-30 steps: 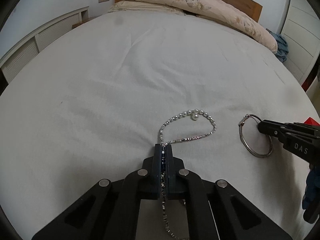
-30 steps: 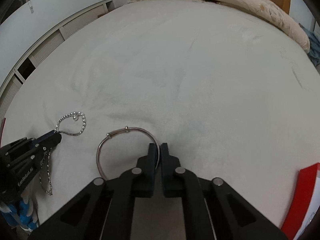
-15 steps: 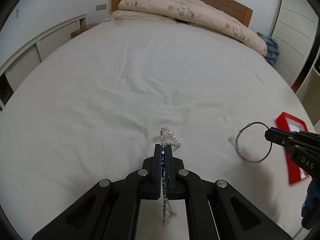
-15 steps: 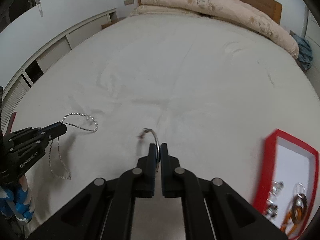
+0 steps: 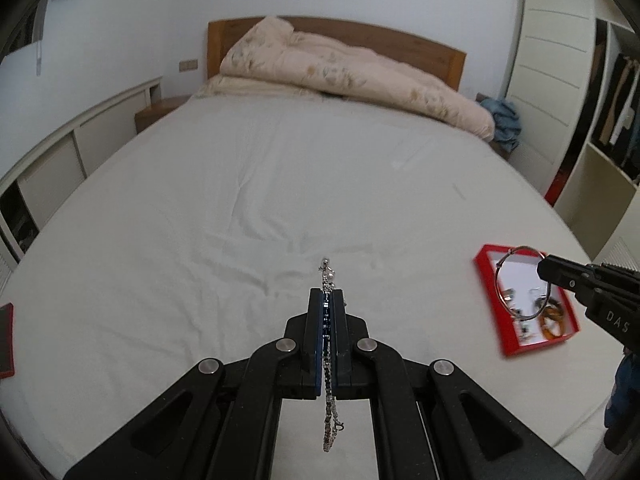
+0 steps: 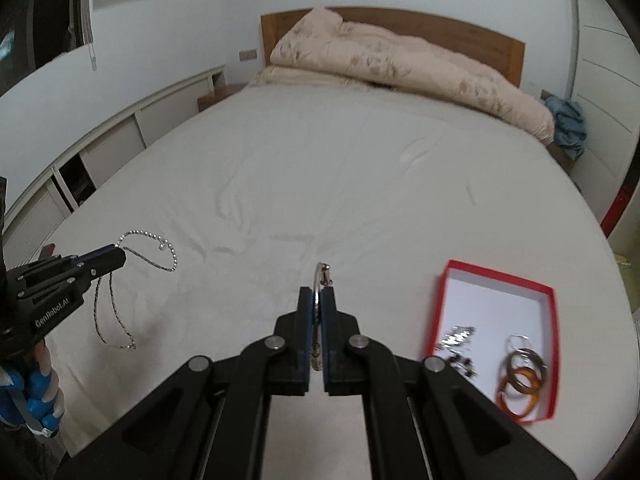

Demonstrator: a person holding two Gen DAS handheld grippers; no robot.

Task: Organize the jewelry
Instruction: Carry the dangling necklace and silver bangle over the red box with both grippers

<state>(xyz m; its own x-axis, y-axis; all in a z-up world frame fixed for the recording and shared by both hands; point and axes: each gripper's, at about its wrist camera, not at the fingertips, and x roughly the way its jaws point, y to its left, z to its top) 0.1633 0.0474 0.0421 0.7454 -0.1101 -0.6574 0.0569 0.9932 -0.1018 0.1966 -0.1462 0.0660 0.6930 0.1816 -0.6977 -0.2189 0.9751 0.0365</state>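
Right wrist view: the right gripper (image 6: 316, 300) pinches a bangle (image 6: 319, 280) left of the red box (image 6: 496, 276), while the left gripper (image 6: 116, 258), farther left, clamps a necklace (image 6: 160, 246), both likely box-bound.

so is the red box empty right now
No, the red box already holds jewelry: orange bangles in its near corner and small silver pieces beside them.

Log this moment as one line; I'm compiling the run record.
left gripper: jaws shut on chain necklace, off bed | right gripper: jaws shut on silver bangle, off bed | red box: on bed, holds jewelry
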